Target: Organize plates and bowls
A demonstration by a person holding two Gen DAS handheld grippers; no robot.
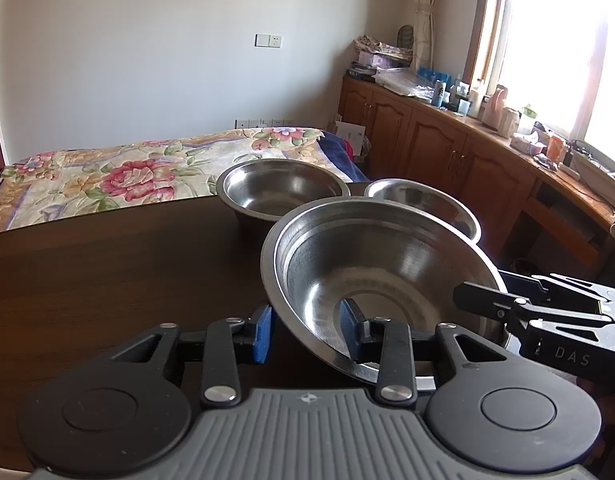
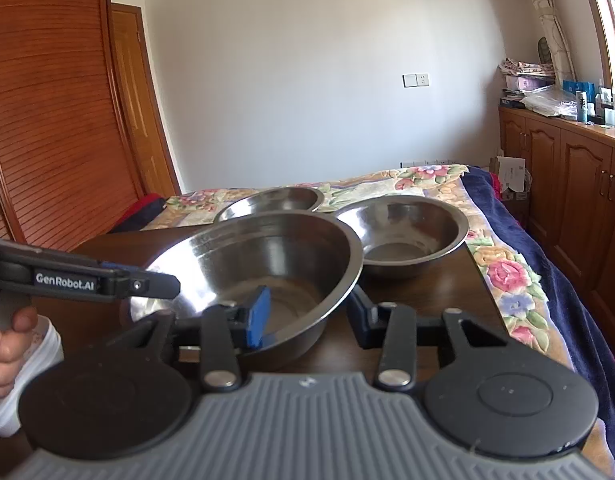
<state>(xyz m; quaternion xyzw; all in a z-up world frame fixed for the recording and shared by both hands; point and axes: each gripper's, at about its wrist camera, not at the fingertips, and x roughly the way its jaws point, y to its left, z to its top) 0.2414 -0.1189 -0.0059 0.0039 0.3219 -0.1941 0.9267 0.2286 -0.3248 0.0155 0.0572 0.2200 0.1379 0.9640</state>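
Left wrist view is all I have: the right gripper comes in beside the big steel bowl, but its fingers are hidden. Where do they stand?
Observer: The right gripper straddles the rim of the big bowl, one blue pad inside and the other finger outside.
Operator: Is it clamped?
Observer: I cannot tell; the gap between its fingers looks wide.
Operator: What is left of the table?
Observer: A louvred wooden door, and a hand just below the left gripper.
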